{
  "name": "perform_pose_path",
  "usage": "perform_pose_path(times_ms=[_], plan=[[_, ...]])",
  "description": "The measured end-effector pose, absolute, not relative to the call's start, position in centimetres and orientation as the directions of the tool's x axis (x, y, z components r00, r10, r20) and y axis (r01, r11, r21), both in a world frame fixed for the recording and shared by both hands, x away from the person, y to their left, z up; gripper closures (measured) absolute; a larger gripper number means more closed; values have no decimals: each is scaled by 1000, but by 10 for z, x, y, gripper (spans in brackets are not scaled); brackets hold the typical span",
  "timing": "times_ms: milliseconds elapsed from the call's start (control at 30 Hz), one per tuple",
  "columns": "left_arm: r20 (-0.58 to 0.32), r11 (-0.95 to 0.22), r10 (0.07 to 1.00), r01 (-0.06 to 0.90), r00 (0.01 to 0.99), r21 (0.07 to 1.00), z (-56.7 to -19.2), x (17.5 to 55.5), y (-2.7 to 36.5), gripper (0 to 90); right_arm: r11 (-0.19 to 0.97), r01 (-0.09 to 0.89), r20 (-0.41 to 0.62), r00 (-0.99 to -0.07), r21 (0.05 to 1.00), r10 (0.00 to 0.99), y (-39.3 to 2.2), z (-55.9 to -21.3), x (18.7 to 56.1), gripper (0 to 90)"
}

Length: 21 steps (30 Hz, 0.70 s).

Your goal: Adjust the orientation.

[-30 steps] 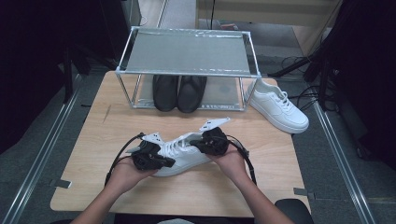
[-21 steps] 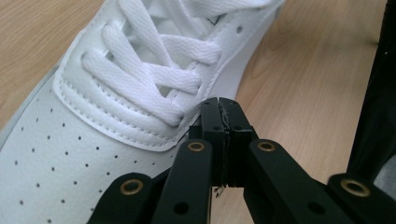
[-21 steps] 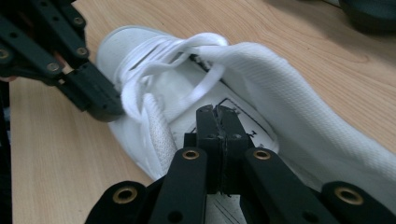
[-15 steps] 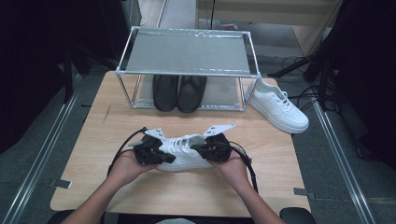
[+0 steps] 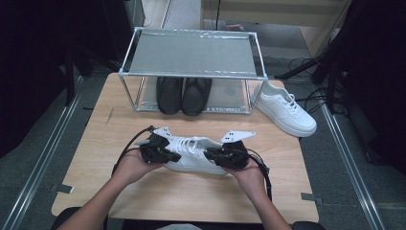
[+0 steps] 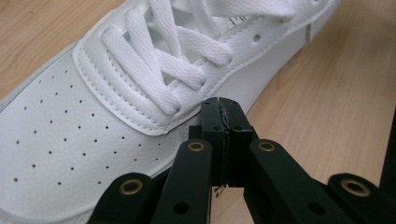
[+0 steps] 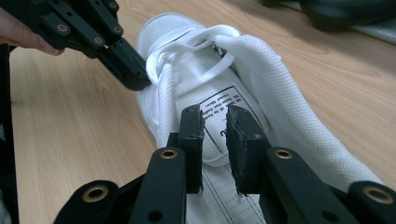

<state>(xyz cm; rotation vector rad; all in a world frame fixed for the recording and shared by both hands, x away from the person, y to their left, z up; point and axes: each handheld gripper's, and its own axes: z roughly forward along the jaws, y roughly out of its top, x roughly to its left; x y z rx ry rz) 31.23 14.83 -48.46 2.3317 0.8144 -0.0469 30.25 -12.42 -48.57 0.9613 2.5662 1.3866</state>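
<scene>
The white sneaker (image 5: 194,154) lies on its sole on the wooden table (image 5: 95,143), directly between the two tongs, toe toward the left gripper (image 5: 160,149) and heel opening toward the right gripper (image 5: 225,155). The left gripper's jaws are pressed together, with no gap showing in the left gripper view, their tips resting against the sneaker's side just below the lowest row of laces (image 6: 159,70); whether a thin edge is pinched there cannot be told. The right gripper's jaws have just been opening and now stand slightly apart, the printed tongue (image 7: 224,105) of the sneaker lying in and behind the gap, the pads not visibly pressing on it. Beyond both grippers stands a metal-framed rack (image 5: 191,52), with a pair of black shoes (image 5: 184,93) under its shelf. To the far side of the right gripper, beside the rack, a second white sneaker (image 5: 286,108) rests on the table.
</scene>
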Motion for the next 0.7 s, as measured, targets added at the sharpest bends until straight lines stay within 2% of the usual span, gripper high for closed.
perform_pose_path(times_ms=[133, 233, 300, 400, 533, 567, 633, 700], plan=[[-248, -594, 534, 567, 808, 571, -485, 316, 149, 900, 391, 495, 201, -781, 776, 591, -124, -487, 299, 720], [-214, -593, 549, 557, 808, 582, -484, 319, 148, 900, 411, 470, 160, -787, 781, 596, -125, -489, 297, 742], [-218, -589, 550, 559, 807, 584, -485, 321, 148, 900, 431, 462, 131, -784, 775, 607, -123, -489, 296, 745], [-271, -571, 533, 577, 802, 585, -487, 327, 152, 900, 447, 447, 107, -789, 775, 604, -123, -490, 295, 741], [-263, -575, 533, 572, 804, 585, -487, 327, 152, 897, 438, 433, 74, -773, 787, 631, -121, -492, 290, 728], [-263, -575, 533, 572, 804, 585, -487, 327, 152, 891, 438, 433, 74, -773, 787, 631, -121, -492, 290, 728], [-263, -572, 533, 572, 804, 588, -487, 327, 151, 885, 435, 506, 129, -748, 745, 651, -119, -487, 292, 735], [-260, -574, 533, 570, 805, 588, -487, 327, 151, 885, 435, 514, 132, -745, 739, 654, -119, -487, 292, 730]])
